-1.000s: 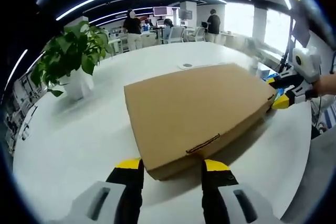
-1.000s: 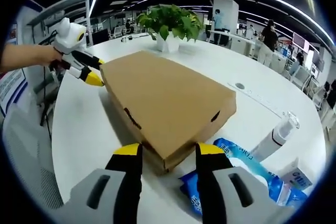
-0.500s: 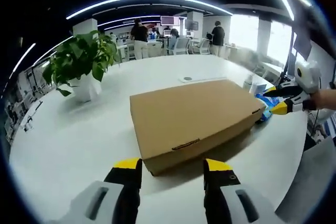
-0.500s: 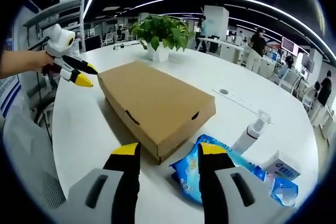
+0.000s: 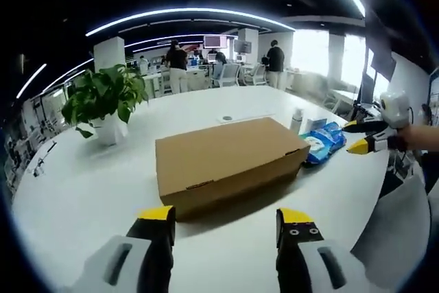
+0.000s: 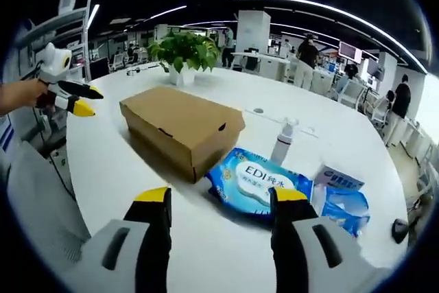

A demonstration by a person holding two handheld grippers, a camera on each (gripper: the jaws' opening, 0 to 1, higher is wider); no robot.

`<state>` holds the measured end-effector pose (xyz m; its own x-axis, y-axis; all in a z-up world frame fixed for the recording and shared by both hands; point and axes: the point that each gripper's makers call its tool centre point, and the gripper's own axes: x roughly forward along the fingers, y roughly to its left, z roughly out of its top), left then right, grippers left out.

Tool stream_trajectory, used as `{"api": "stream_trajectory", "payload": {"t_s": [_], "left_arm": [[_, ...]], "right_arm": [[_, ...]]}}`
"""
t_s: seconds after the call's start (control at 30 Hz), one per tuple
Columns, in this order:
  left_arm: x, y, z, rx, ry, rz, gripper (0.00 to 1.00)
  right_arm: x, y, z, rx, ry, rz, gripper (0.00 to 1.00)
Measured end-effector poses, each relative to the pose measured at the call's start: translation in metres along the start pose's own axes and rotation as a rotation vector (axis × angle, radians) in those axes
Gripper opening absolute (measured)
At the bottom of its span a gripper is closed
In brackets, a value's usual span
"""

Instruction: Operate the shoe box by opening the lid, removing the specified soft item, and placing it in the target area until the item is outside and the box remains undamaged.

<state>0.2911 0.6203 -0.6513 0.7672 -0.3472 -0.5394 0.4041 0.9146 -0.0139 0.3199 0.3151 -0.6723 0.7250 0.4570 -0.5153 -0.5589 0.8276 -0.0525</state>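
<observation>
1. While both tongs stand spread and hold nothing, the shoe box (image 5: 226, 161) lies shut on the white surface (image 5: 82, 197), just ahead of the left tongs (image 5: 226, 224).
2. From the right tongs (image 6: 219, 200), box (image 6: 180, 125) sits ahead-left; left tongs (image 6: 77, 99) beyond it.
3. Blue wipes pack (image 6: 257, 183) lies directly ahead, touching the box.
4. Pump bottle (image 6: 282, 143) behind the pack.

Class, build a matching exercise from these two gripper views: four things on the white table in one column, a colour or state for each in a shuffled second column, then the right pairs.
Things:
1 shoe box
2 wipes pack
3 potted plant
4 pump bottle

Descriptions:
A green leaves, white pot
B brown, lid shut
C blue, lying flat
D upright, beyond the wipes

Pairs: 1-B, 2-C, 3-A, 4-D
</observation>
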Motion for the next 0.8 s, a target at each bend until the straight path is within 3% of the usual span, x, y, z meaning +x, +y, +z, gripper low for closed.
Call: {"api": "stream_trajectory", "payload": {"t_s": [0.37,0.63,0.8], "left_arm": [[-0.030,-0.038,-0.006,0.021,-0.037,-0.012,0.78],[-0.043,-0.049,-0.012,0.007,-0.063,-0.016,0.95],[-0.048,-0.048,-0.013,-0.004,-0.069,-0.001,1.00]], "right_arm": [[-0.055,-0.007,-0.024,0.068,0.001,-0.100,0.74],[-0.076,-0.006,-0.034,0.078,0.003,-0.107,0.89],[-0.087,-0.011,-0.039,0.087,0.007,-0.128,0.93]]}}
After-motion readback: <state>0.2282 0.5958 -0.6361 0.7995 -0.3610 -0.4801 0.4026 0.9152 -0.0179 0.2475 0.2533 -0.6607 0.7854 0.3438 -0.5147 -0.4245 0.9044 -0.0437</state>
